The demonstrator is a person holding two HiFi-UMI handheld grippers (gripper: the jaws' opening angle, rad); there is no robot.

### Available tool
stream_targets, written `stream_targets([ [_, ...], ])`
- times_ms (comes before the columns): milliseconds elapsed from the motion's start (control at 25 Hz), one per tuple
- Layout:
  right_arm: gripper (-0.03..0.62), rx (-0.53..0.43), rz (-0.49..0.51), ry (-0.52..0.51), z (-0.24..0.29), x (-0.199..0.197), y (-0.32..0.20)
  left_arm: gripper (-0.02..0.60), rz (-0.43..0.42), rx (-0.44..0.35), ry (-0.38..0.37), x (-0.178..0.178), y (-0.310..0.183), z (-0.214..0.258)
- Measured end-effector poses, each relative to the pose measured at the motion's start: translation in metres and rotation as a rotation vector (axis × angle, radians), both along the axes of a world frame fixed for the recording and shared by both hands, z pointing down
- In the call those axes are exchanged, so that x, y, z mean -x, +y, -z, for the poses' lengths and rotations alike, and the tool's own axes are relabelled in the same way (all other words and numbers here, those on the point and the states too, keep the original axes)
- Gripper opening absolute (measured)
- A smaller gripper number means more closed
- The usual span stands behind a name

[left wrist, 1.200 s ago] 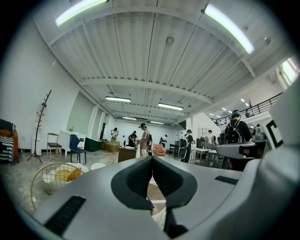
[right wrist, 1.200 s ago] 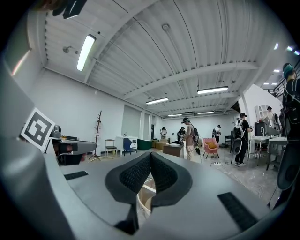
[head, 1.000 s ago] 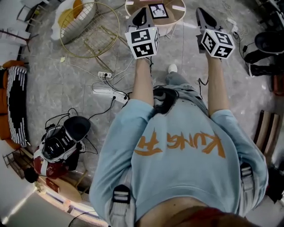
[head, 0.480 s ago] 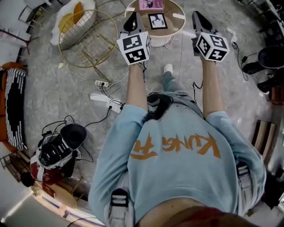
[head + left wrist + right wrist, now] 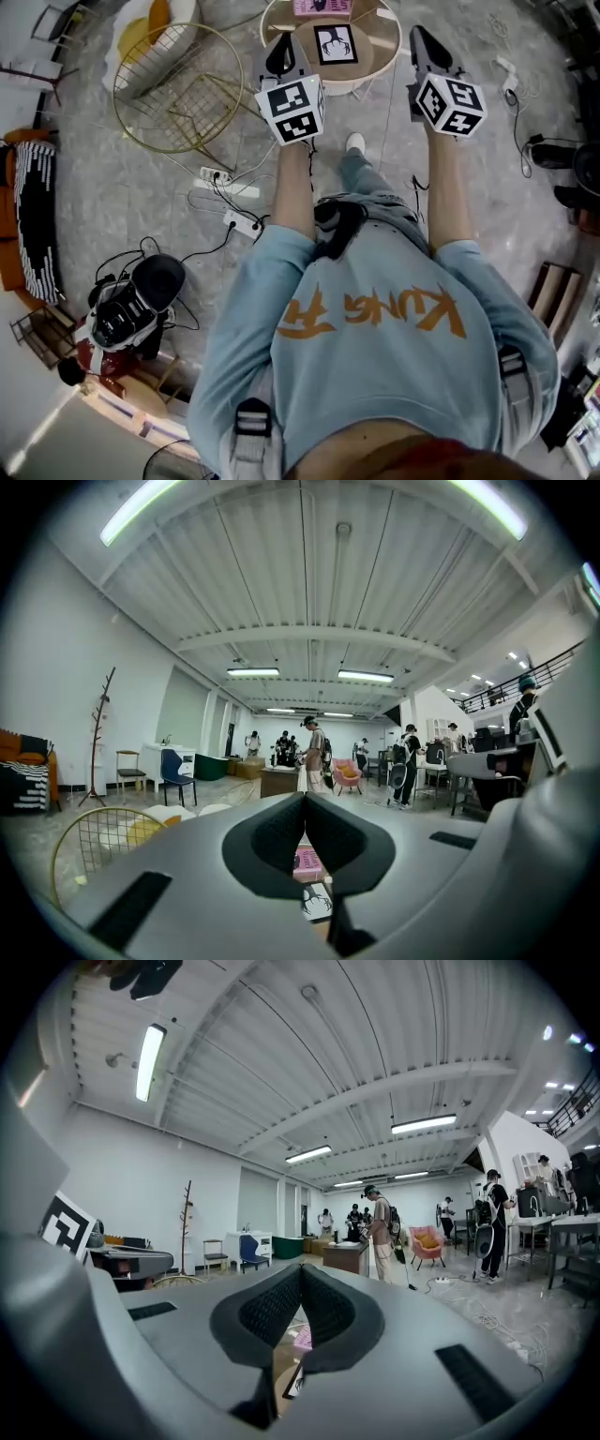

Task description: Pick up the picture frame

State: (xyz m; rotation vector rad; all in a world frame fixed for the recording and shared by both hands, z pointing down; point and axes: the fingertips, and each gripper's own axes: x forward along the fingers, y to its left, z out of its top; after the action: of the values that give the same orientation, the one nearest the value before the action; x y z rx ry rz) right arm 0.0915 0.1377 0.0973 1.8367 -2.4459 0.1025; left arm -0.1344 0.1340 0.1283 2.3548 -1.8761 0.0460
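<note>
On the small round worktop (image 5: 377,47) ahead, the picture frame (image 5: 336,44) appears to lie flat, face up. The left gripper (image 5: 283,49) and right gripper (image 5: 421,43) hover either side of it, each with jaws pressed together and empty. The frame looks light, stiff and probably breakable, so pinch a side edge. A pink box (image 5: 323,7) crowds its far edge. A gold wire basket (image 5: 178,84) and floor cables (image 5: 230,183) lie well left.

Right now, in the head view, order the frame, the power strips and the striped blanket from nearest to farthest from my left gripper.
From the left gripper:
1. The frame, on the table just to its right.
2. The power strips, on the floor down-left.
3. The striped blanket, at the far left edge.
</note>
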Motion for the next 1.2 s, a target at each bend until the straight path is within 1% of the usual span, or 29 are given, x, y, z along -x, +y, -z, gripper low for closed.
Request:
stream_targets([
  [80,-0.003,0.030,0.001,-0.012,-0.013,-0.006,-0.016,0.020,-0.003,0.032,-0.004,-0.007,-0.013,-0.013],
  [160,-0.003,0.068,0.005,-0.025,-0.023,-0.016,-0.042,0.020,0.012,0.072,-0.006,-0.015,-0.035,-0.022],
  [320,-0.003,0.123,0.023,-0.048,-0.031,-0.048,-0.126,0.020,0.059,0.125,-0.028,-0.047,-0.111,-0.030],
  [440,-0.003,0.153,0.011,-0.089,-0.059,-0.067,-0.168,0.020,0.052,0.163,-0.071,-0.064,-0.147,-0.050],
  [520,-0.003,0.149,0.009,-0.070,-0.065,-0.067,-0.190,0.020,0.043,0.179,-0.090,-0.066,-0.166,-0.056],
  [680,-0.002,0.162,0.067,-0.048,-0.072,-0.058,-0.261,0.020,0.054,0.229,-0.098,-0.072,-0.227,-0.064],
  [800,-0.002,0.176,0.099,-0.005,-0.084,-0.054,-0.305,0.020,0.051,0.260,-0.096,-0.080,-0.266,-0.075],
  [880,-0.002,0.185,0.117,-0.001,-0.095,-0.051,-0.310,0.020,0.051,0.273,-0.102,-0.082,-0.272,-0.083],
  [1040,-0.002,0.212,0.118,-0.042,-0.121,-0.060,-0.283,0.020,0.044,0.296,-0.116,-0.094,-0.246,-0.098],
  [1120,-0.002,0.231,0.124,-0.022,-0.135,-0.061,-0.279,0.020,0.036,0.319,-0.118,-0.101,-0.242,-0.109],
  [1200,-0.003,0.250,0.133,-0.014,-0.144,-0.057,-0.285,0.020,0.025,0.342,-0.115,-0.105,-0.247,-0.119],
])
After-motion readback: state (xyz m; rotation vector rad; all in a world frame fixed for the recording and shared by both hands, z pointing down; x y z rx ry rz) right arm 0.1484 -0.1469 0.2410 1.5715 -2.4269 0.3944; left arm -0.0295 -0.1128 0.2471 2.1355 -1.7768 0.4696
